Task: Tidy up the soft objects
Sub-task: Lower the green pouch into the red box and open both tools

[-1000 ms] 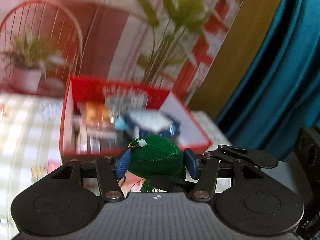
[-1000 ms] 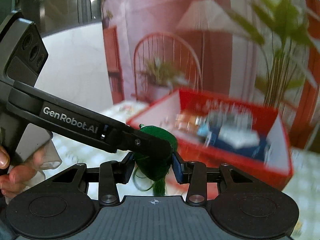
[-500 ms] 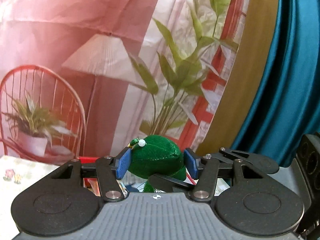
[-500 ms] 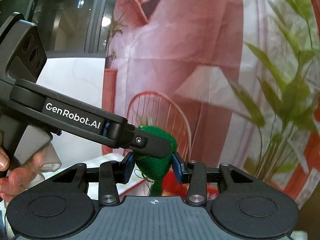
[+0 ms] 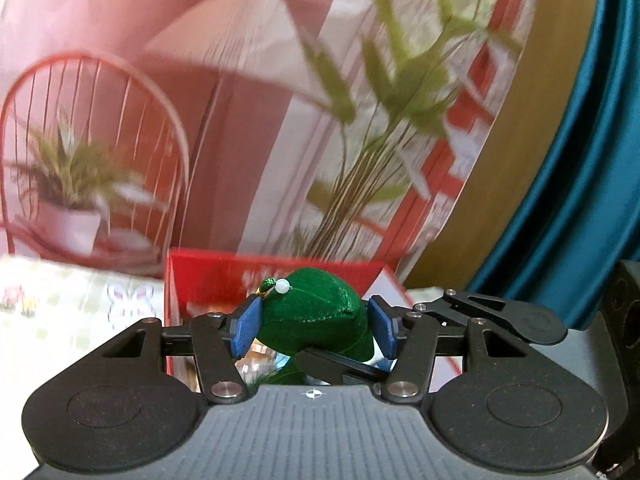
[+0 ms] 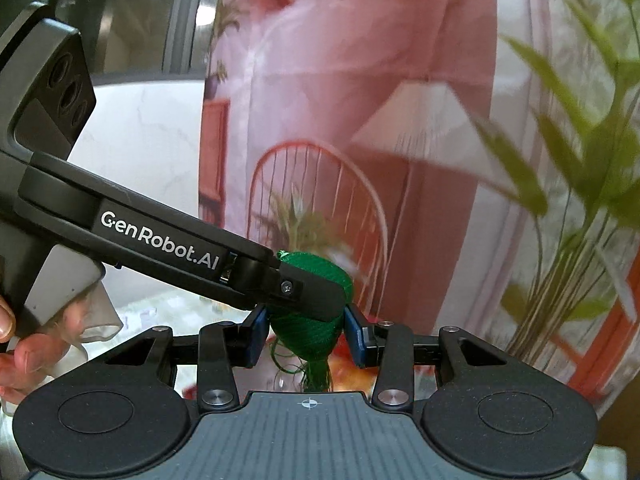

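Two grippers on one soft green pouch (image 5: 316,320), and we've got it pinched from both sides! Our left gripper (image 5: 314,326) has its blue pads (image 5: 247,326) pressed against the pouch's wide flanks, clenched on it, with a small white bead (image 5: 282,286) and a green bead perched just above the near-left pad. Our right gripper (image 6: 306,334) is clamped on the same green pouch (image 6: 310,332) across its narrower waist, both blue pads touching the fabric, and loose green threads (image 6: 316,372) dangle below, between its fingers.

From the right wrist view the left gripper's black finger, with white lettering on it, reaches in from the left and lies across the top of the pouch. A person's hand (image 6: 24,344) grips the left tool's handle at the far left edge.

Beyond our left gripper, behind the pouch, sits an open red box (image 5: 208,276) holding blurred items we can't make out. It rests on a pale checked cloth (image 5: 60,312) that spreads to the left of the fingers. Farther back hangs a printed backdrop (image 5: 240,100) with a lamp, a chair and plants, and a teal curtain (image 5: 580,180) off to the right.
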The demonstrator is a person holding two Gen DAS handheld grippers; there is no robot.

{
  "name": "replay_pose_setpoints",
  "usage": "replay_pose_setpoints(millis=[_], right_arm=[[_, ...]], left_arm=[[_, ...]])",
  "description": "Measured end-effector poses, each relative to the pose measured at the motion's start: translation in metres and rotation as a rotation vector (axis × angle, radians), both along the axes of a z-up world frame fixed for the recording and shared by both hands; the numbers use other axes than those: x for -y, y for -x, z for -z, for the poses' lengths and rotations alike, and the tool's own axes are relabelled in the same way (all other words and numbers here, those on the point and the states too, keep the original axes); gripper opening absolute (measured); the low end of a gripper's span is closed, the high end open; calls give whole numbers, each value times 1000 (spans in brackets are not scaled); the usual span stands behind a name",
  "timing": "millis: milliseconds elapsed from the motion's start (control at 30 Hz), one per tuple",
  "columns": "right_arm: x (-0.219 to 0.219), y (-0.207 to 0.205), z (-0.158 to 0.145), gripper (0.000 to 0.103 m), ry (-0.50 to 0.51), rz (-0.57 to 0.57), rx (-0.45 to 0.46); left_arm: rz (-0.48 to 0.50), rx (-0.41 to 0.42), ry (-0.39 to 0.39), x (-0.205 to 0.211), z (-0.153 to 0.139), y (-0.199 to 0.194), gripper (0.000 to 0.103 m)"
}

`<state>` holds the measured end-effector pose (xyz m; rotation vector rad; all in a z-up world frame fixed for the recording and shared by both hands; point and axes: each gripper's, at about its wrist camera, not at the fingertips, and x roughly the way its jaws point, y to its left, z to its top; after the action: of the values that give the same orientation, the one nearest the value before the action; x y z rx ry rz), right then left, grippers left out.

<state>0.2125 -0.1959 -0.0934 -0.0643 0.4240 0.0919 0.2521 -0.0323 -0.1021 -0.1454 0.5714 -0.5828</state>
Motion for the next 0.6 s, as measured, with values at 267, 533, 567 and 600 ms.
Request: replay_pose_setpoints(millis=[267, 533, 567, 600], right_arm=[[-1, -10, 51, 38, -49, 9, -133], [-2, -6, 74, 61, 2, 46, -174], [-2, -4, 76, 63, 6, 56, -177], [-1, -2, 77, 66, 4, 66, -177]], left_arm=[[2, -97, -51, 1, 46, -17, 60], [-42, -93, -113, -1, 52, -15, 78], [-45, -94, -117, -2, 51, -14, 78], [-49, -94, -122, -3, 51, -12, 78]])
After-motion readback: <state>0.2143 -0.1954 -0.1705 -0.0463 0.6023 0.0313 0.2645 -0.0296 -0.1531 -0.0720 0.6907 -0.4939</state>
